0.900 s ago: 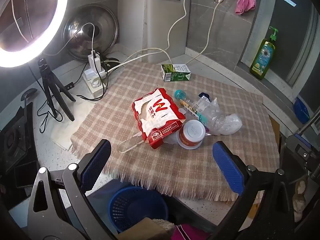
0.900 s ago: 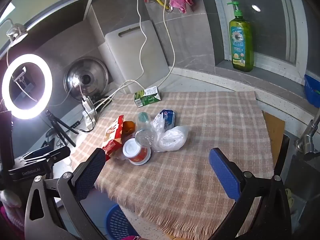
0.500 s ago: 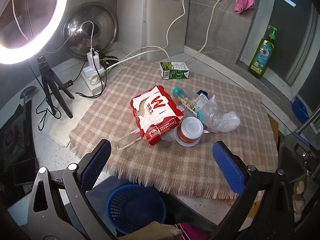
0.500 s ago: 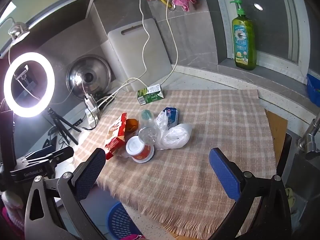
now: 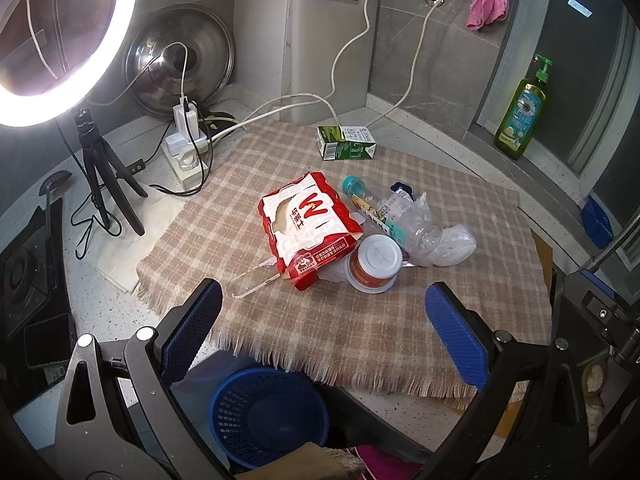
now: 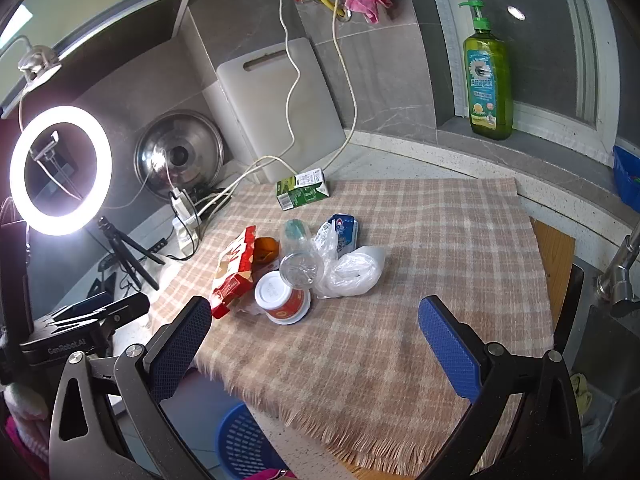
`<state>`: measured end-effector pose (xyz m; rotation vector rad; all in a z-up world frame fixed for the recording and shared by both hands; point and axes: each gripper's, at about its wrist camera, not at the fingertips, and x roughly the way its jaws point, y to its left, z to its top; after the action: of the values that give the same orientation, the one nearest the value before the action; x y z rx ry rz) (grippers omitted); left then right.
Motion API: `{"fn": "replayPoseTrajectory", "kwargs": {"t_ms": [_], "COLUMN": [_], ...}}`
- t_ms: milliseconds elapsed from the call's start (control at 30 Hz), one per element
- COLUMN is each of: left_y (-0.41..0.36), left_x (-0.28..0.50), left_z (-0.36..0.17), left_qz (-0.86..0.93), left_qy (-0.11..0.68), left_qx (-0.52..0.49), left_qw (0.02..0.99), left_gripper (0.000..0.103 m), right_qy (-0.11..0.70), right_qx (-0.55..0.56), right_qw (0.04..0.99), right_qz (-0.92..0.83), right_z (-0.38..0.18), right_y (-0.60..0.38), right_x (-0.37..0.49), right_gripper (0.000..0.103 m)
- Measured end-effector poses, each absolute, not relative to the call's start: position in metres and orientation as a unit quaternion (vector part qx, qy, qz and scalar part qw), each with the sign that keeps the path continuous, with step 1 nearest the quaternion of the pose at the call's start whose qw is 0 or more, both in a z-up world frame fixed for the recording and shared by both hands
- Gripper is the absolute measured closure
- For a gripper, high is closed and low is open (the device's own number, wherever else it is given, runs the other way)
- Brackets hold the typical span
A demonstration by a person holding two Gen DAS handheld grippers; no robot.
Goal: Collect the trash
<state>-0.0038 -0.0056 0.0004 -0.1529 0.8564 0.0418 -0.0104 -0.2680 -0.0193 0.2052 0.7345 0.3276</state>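
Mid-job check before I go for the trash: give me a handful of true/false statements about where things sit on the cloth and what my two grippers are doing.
1. The left gripper holds the red paper food bag. False: its jaws are open and empty, short of the pile.
2. The green-and-white drink carton lies apart from the pile, at the far edge of the checked cloth. True.
3. The blue mesh basket stands on the cloth. False: it sits below the counter's near edge.
4. The white-bottomed red cup lies on its side against the red bag. True.
5. The right gripper is open with nothing between its pads. True.
6. The green pump bottle stands among the trash. False: it stands on the window ledge.
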Motion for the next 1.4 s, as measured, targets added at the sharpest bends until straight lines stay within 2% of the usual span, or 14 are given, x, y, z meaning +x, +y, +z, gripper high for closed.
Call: {"fn": "replayPoseTrajectory", "kwargs": {"t_ms": [1400], "left_y": [-0.005], "left_x": [-0.005], "left_z": [-0.001], "left_qz": [0.020], "left_qy": [0.414], "left_qx": [-0.078], "left_qw": [0.907], "left_gripper": [0.000], "right_qy": [0.367], "right_qx": [0.108], "right_qw": [0.910], "right_qz": [0.160], "right_z": [-0.028], "right_y": [-0.265], "right_x": [-0.010], "right_gripper": [0.001]}}
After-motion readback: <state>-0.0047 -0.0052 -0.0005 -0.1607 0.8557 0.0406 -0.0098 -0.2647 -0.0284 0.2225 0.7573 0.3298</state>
